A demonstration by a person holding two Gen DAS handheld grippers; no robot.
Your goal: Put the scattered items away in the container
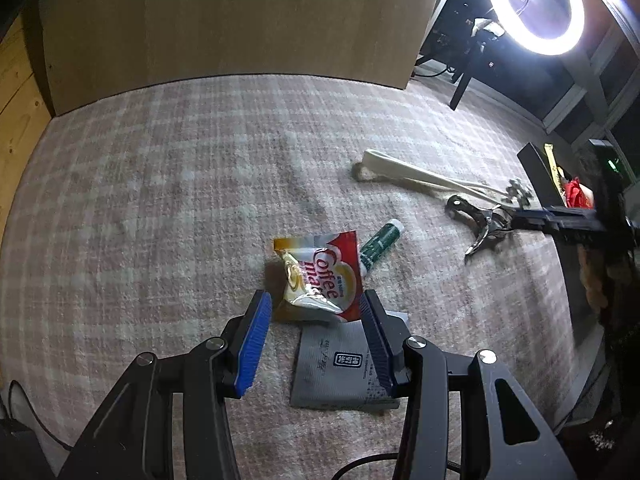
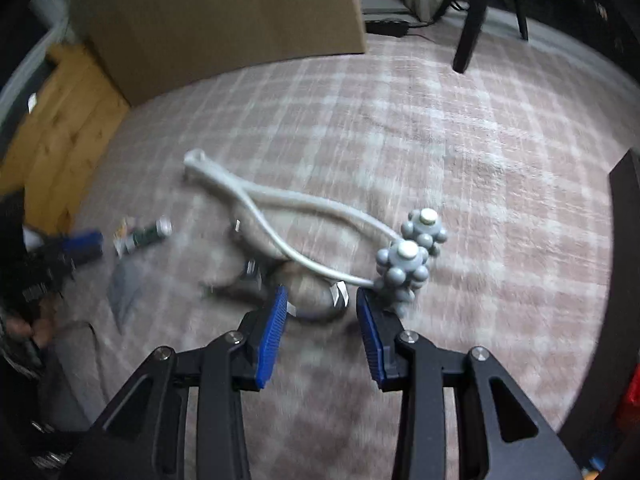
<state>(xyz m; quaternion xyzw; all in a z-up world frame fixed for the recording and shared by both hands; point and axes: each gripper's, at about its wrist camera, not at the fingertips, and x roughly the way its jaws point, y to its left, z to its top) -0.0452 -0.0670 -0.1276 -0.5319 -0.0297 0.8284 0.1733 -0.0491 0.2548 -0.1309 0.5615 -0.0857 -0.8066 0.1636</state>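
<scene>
In the left wrist view a red and yellow Coffee Mate sachet (image 1: 320, 276) lies on the plaid carpet between the tips of my open left gripper (image 1: 316, 300). A grey packet (image 1: 340, 368) lies under the jaws, and a green tube (image 1: 378, 246) lies just beyond the sachet. In the right wrist view my open right gripper (image 2: 322, 300) hovers over a metal hand-grip tool (image 2: 312, 292). A white Y-shaped massager with grey ball heads (image 2: 404, 264) lies just past it. The black container (image 1: 540, 172) stands at the right, holding red and yellow items.
A large cardboard box (image 1: 240, 20) stands at the back of the carpet, with a wooden panel (image 1: 16, 112) to its left. A bright ring light (image 1: 536, 4) and a dark stand leg (image 1: 464, 80) are at the back right.
</scene>
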